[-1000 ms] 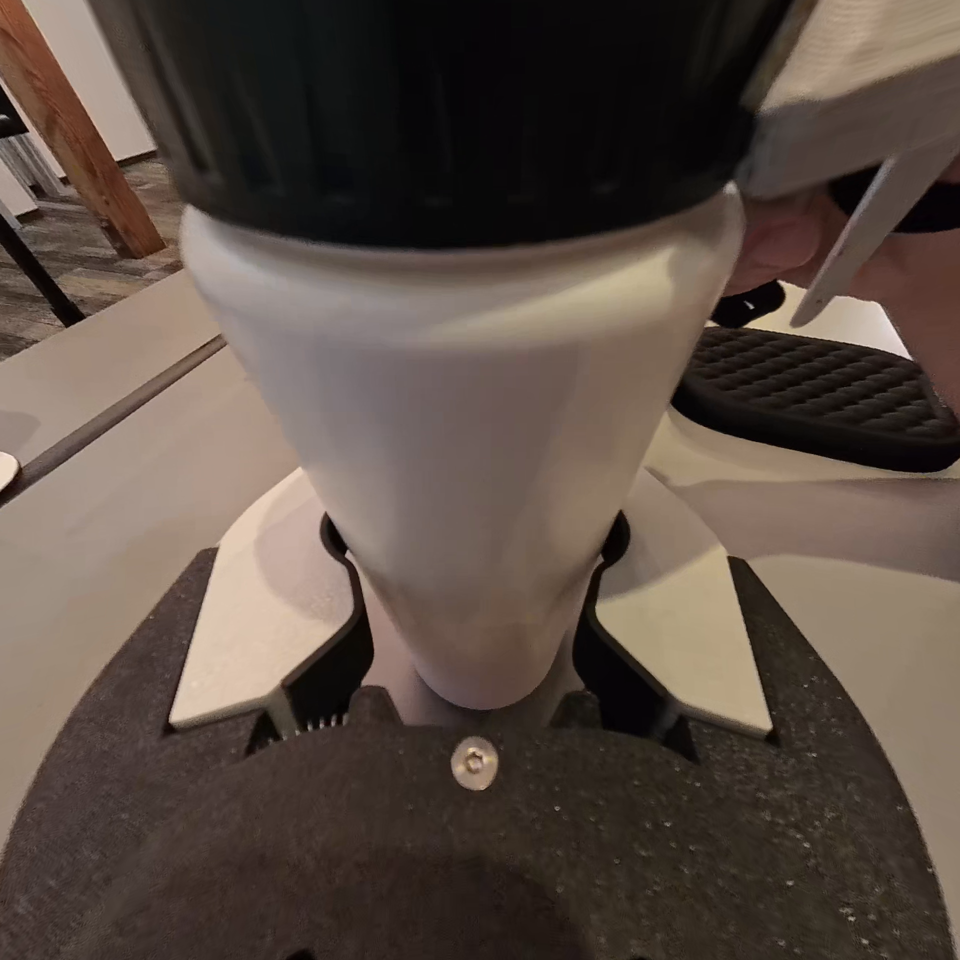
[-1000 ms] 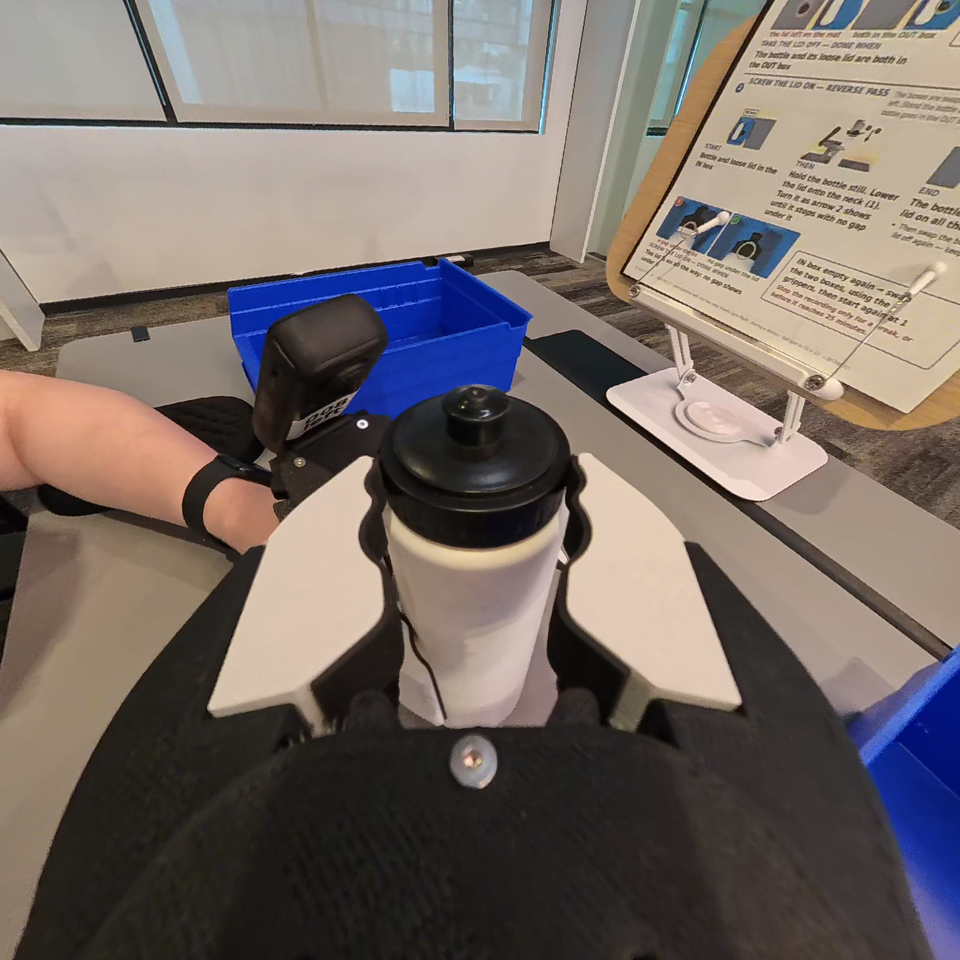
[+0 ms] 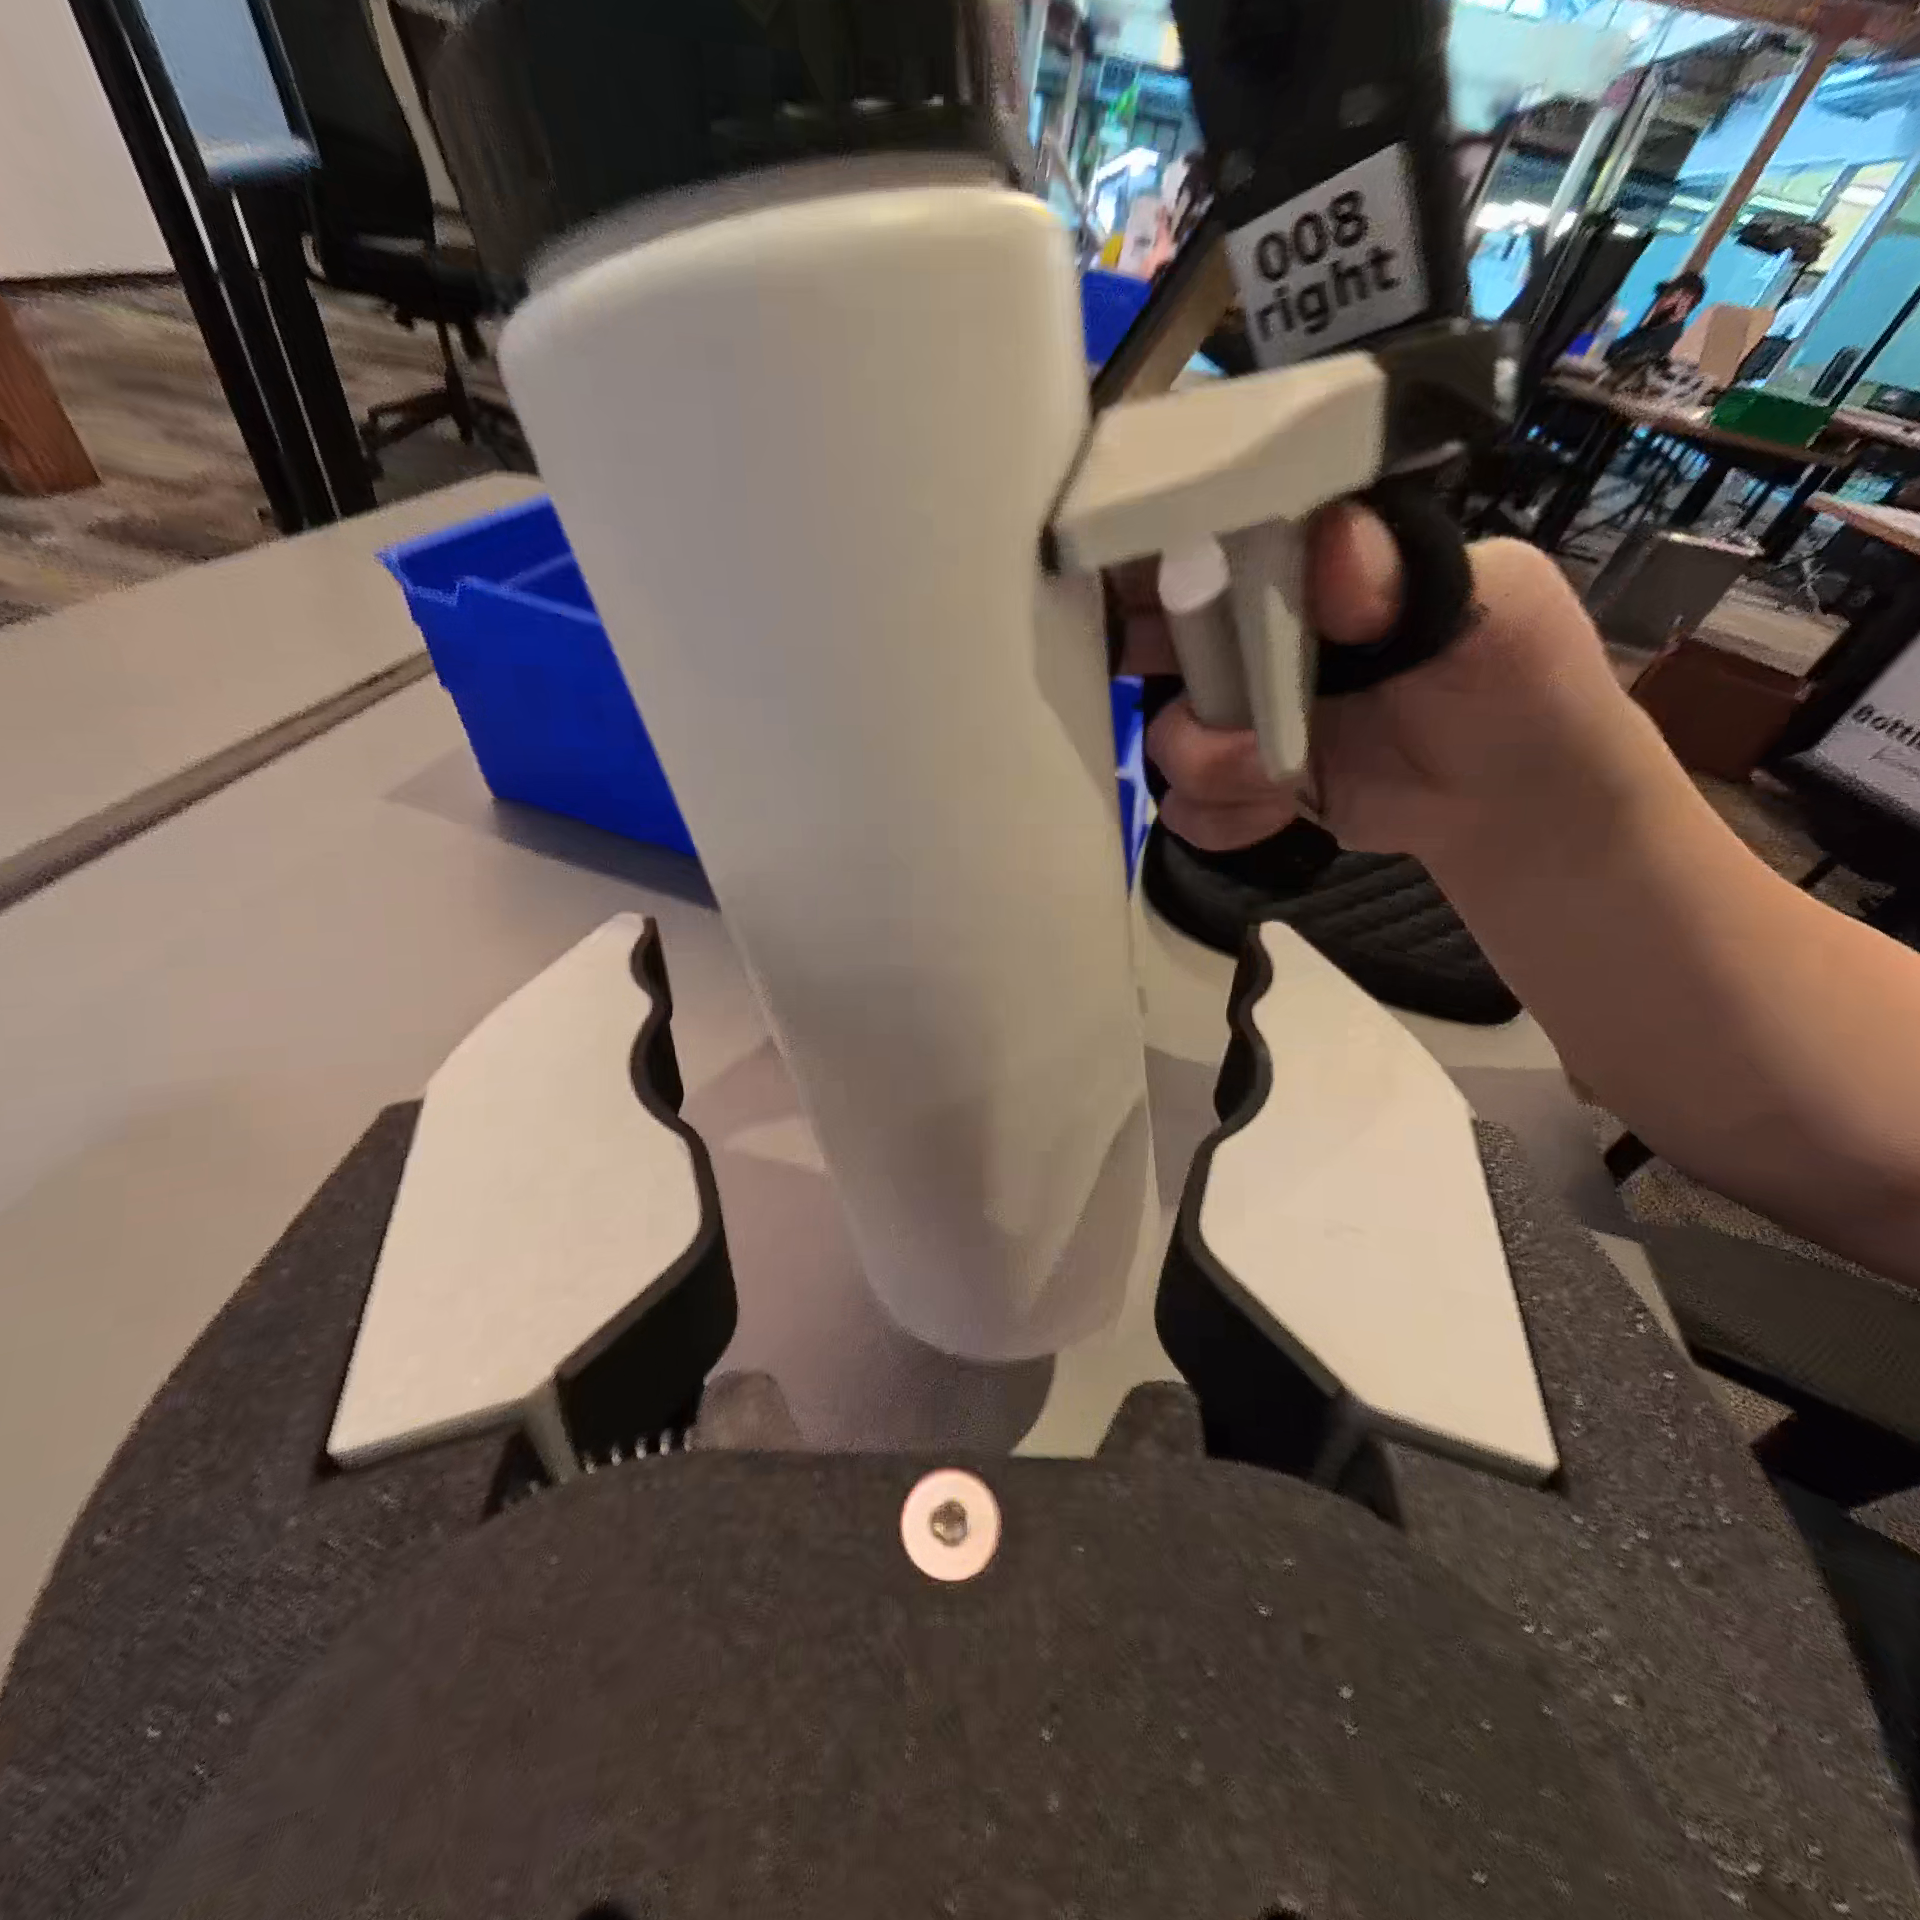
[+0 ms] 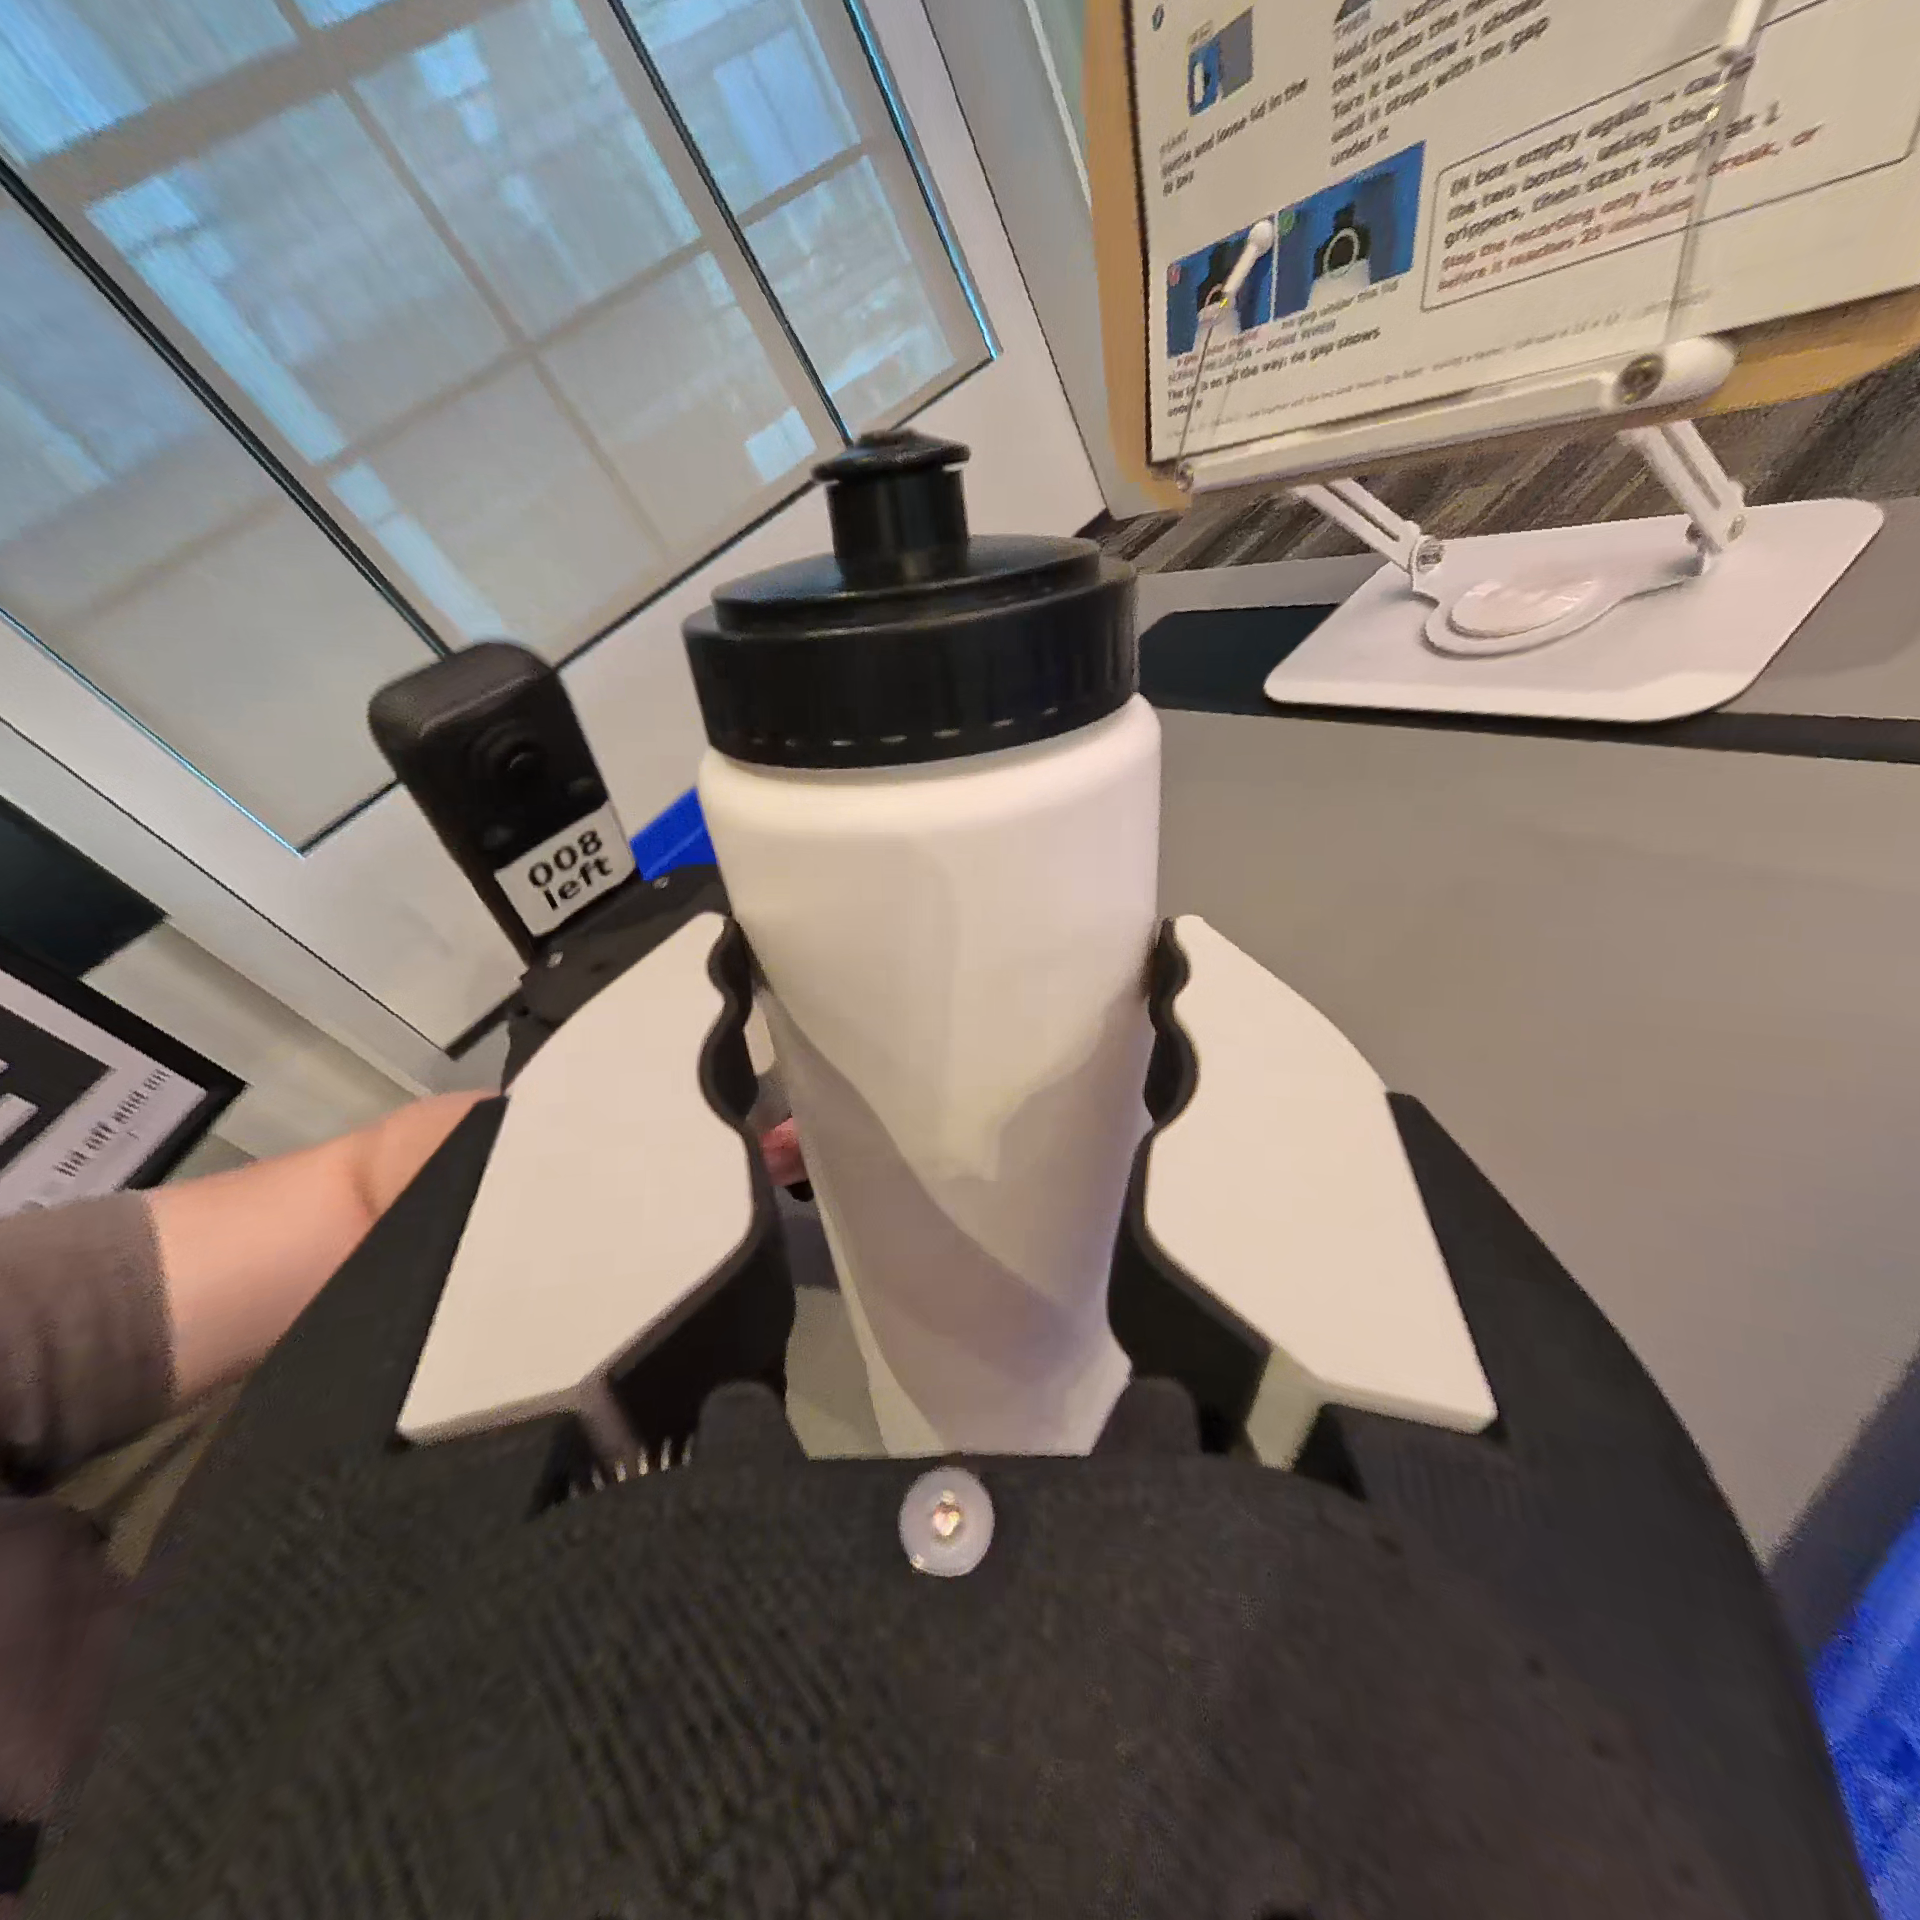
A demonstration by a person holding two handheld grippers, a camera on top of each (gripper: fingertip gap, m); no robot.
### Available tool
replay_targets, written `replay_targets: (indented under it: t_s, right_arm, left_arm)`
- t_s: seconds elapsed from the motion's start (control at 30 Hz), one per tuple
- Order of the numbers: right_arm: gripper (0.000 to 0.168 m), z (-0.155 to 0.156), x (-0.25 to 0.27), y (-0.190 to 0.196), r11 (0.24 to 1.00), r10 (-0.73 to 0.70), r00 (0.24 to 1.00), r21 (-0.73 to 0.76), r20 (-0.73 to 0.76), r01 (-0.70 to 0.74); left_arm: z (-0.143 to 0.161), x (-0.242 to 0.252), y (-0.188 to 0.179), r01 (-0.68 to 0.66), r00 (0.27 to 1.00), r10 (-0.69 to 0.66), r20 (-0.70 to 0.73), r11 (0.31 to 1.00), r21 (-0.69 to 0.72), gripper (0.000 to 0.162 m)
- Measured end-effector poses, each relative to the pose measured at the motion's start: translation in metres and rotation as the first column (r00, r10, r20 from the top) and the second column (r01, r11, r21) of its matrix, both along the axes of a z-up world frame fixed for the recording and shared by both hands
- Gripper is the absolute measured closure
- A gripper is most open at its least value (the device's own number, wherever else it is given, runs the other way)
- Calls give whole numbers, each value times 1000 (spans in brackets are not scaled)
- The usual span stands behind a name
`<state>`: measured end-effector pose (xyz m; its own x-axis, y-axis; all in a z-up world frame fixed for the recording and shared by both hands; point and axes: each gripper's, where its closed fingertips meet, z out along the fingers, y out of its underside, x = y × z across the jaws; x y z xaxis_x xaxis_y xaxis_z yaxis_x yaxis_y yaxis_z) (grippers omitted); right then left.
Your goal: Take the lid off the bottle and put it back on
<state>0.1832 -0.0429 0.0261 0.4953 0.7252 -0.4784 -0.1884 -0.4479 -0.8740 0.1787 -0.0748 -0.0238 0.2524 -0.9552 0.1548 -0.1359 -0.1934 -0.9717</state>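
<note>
Lid (image 4: 912,644) seated on bottle (image 4: 935,987); right gripper (image 4: 951,1101) pinches the body, left gripper (image 3: 951,1122) spread at 6 o'clock; unscrewing apparently remains.

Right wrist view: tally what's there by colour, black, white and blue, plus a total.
Black: 2, lid and the left gripper's camera
White: 2, bottle and document stand
Blue: 1, bin behind the bottle
Total: 5

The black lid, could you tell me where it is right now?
In the right wrist view, the black lid sits on top of the white bottle, centre frame, above the right gripper.
</note>
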Motion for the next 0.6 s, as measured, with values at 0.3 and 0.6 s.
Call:
replay_targets:
  t_s: [0.3, 0.6]
  right_arm:
    - [93, 57, 74, 8, 993, -80, 994, -86, 78, 86]
    - [92, 6, 190, 64, 812, -71, 701, -367, 710, 454]
  left_arm:
    - [32, -5, -16, 33, 999, -33, -6, 997, 67, 64]
    - [47, -15, -18, 62, 997, -61, -49, 998, 33, 68]
